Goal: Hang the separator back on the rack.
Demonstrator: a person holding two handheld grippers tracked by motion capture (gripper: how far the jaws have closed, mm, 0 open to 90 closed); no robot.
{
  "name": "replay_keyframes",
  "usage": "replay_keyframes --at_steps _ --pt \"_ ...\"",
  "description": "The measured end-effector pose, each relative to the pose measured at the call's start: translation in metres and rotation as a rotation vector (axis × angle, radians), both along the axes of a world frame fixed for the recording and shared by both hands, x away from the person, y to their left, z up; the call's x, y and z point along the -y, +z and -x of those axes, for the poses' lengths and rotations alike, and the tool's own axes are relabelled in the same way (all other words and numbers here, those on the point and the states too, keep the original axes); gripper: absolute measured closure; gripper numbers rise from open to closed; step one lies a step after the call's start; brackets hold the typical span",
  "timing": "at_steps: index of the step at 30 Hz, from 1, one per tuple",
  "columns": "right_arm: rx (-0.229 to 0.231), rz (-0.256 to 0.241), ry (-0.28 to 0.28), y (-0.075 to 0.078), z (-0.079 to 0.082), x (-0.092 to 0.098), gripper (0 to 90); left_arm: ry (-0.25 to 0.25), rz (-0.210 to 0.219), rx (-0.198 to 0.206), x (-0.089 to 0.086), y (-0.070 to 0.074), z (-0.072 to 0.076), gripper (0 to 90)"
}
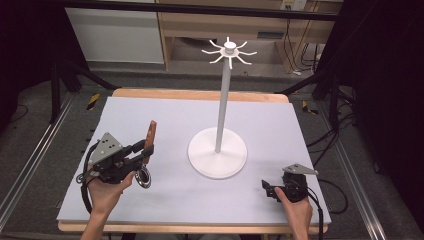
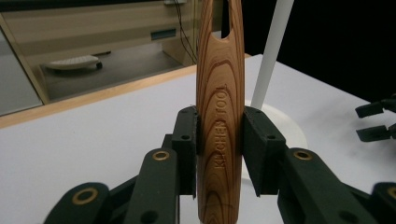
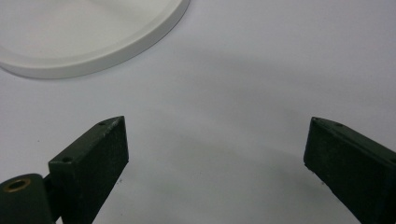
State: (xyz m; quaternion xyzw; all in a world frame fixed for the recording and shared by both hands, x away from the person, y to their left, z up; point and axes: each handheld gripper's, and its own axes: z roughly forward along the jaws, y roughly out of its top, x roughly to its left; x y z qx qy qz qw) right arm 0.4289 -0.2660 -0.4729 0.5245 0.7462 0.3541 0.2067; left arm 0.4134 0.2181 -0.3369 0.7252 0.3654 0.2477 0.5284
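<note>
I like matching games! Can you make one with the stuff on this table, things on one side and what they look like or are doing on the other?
Things:
1. wooden handle
2. white stand
3. right gripper
4. table cover

States:
A. open over bare cover
B. pale grey, flat
C. clamped by the left gripper
D. tall pole with hooks on top

Pairs: 1-C, 2-D, 3-A, 4-B

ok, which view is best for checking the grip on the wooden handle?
Left gripper view: the wooden handle stands upright, clamped between the left tool's jaws, its "KITCHEN TOOL" engraving readable. High view shows the handle small, rising from that tool. Right gripper view shows the white stand base.
</note>
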Motion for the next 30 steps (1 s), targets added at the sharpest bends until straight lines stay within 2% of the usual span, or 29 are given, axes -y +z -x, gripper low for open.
replay_keyframes --at_steps 11,14,17,23,30 --pt "0.005 -0.005 -0.014 0.0 0.001 0.0 7.0 -0.017 0.047 0.028 0.007 0.016 -0.007 67.4" --pt "0.01 0.002 0.0 0.0 0.001 0.0 7.0 -0.019 0.05 0.033 0.009 0.019 -0.01 67.4" --pt "0.003 0.002 -0.007 -0.001 0.001 -0.001 7.2 -0.018 0.052 0.039 0.012 0.024 -0.013 67.4" --pt "0.019 -0.001 -0.004 0.0 0.001 0.0 7.2 -0.014 0.069 0.048 0.014 0.034 -0.015 67.4" --pt "0.025 -0.005 -0.018 0.001 0.001 0.001 7.4 -0.024 0.082 0.073 0.02 0.05 -0.014 67.4"
